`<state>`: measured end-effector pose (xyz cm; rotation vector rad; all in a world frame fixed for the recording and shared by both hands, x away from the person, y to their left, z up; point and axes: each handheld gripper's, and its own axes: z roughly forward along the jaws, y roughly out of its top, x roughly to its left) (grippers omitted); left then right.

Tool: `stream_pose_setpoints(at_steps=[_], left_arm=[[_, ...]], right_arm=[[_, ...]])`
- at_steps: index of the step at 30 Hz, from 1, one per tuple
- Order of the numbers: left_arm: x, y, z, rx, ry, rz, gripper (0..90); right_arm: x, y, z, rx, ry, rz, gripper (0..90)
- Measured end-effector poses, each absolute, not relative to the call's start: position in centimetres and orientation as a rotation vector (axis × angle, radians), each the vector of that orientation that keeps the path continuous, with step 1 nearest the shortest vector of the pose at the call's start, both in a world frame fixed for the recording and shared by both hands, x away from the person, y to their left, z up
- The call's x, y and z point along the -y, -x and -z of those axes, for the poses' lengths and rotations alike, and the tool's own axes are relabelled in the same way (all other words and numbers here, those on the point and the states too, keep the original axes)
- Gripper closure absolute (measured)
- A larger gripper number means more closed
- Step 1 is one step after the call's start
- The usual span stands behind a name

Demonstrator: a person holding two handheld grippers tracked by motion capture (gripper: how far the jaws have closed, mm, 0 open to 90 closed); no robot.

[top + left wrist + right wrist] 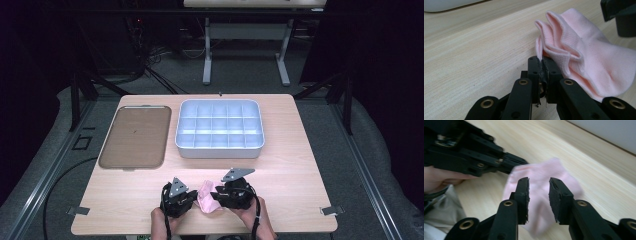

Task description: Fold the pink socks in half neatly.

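Note:
A pale pink sock [205,196] lies bunched on the wooden table near its front edge, between my two grippers. My left gripper [542,61] is shut on the sock's [586,55] folded edge, with the fabric pinched between its pads. My right gripper [539,183] hovers over the sock [560,170] from the other side. Its jaws stand apart, with the pink fabric showing in the gap beyond them and neither pad pressing on it. In the high view the left gripper [192,198] and the right gripper [216,195] face each other across the sock.
A white box [220,150] divided into several compartments stands at the table's middle back. A flat brown tray [135,136] lies to its left. The person's hand [439,178] holds the left gripper [516,163] close by. The table's front edge runs just below the grippers.

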<state>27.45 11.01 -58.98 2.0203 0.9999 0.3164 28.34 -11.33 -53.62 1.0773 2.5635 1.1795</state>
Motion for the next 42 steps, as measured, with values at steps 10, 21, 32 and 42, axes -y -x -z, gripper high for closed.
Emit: stream_pose_setpoints(at_steps=[10, 21, 32, 42], left_arm=[[-11.0, -27.4, 59.0, -0.99, -2.027, -0.319, 85.4], [-11.0, -27.4, 58.9, -0.982, -2.036, -0.327, 85.4], [-11.0, -27.4, 58.9, -1.006, -2.03, -0.334, 79.9], [-13.2, -26.6, 57.0, -1.021, -1.899, -0.328, 67.8]], right_arm=[[12.9, -28.7, 55.6, -2.48, -1.257, -1.041, 48.5], [11.2, -29.0, 56.3, -2.521, -1.214, -0.975, 43.2], [11.4, -28.8, 57.1, -2.531, -1.182, -0.959, 41.6], [11.5, -28.8, 57.3, -2.53, -1.171, -0.977, 41.4]])
